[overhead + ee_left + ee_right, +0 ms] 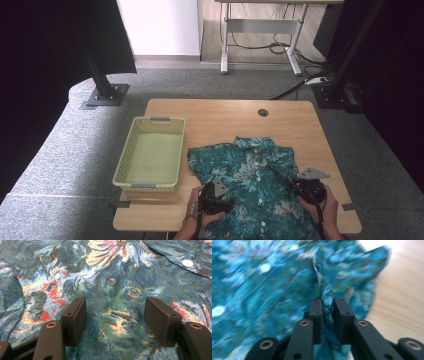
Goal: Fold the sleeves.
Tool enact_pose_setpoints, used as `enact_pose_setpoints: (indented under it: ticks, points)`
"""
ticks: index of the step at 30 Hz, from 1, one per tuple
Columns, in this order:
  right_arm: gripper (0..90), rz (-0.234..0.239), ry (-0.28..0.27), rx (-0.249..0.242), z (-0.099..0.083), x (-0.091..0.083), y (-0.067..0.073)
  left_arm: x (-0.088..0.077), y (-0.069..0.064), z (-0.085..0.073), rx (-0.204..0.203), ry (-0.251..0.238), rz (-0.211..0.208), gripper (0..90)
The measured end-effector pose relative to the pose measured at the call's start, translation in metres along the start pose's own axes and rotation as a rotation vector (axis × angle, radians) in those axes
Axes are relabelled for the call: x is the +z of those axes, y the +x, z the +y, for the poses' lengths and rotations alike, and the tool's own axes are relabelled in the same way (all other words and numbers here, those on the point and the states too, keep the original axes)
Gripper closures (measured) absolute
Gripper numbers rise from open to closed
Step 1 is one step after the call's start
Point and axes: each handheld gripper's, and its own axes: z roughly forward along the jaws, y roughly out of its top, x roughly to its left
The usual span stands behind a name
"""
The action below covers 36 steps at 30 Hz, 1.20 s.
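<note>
right claw pinches a fold of the shirt; left claw gapes wide over it

One shirt is laid on one table. One basket is placed at the left. Two grippers are counted: the left gripper and the right gripper. Two hands are seen at the near edge. One desk is seen at the far side.

Overhead, two close views; shared shirt
</note>
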Motion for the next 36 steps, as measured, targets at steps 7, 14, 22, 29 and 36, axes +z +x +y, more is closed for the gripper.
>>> enact_pose_setpoints:
  ticks: [7, 14, 22, 29, 36]
  points:
    - [61.7, 0.089, 0.022, 0.009, -0.009, 0.010, 0.011, 0.000, 0.000, 0.000, -0.001, 0.000, 0.000, 35.2]
    - [54.2, 0.101, 0.023, 0.013, -0.009, 0.015, 0.017, 0.000, 0.000, 0.000, 0.000, 0.000, 0.000, 35.2]
    - [49.2, 0.092, 0.022, 0.034, -0.011, 0.021, 0.021, 0.000, 0.000, 0.000, -0.001, 0.000, 0.000, 35.2]
    - [46.3, 0.063, -0.034, 0.075, -0.020, 0.019, 0.024, -0.001, 0.000, -0.001, -0.008, 0.003, 0.004, 33.8]
    - [45.3, 0.059, -0.063, 0.082, -0.027, 0.017, 0.022, -0.010, 0.005, 0.000, -0.050, -0.013, 0.008, 32.4]
